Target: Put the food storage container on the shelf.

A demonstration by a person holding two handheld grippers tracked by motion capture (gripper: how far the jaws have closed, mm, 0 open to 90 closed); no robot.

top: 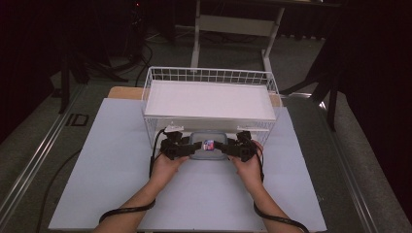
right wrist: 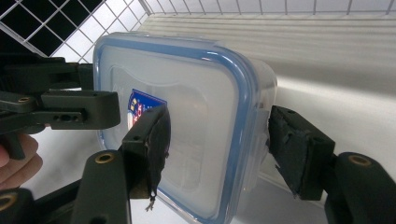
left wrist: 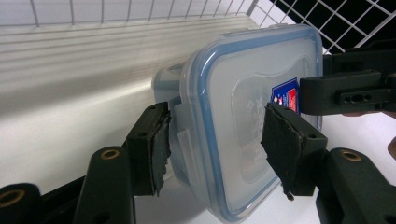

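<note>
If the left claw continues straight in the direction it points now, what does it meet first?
The left claw is already shut on the food container. Straight on, it would probably meet the right claw, gripping the opposite side.

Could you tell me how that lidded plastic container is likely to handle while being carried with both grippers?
The container looks rigid, so it should hold shape. Its smooth plastic may slip. Seemingly empty, it is probably light. The left gripper and right gripper clamp opposite ends.

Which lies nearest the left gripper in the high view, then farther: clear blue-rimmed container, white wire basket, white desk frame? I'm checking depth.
From the left gripper:
1. Clear blue-rimmed container, gripped, centre.
2. White wire basket, just behind.
3. White desk frame, far back.
</note>
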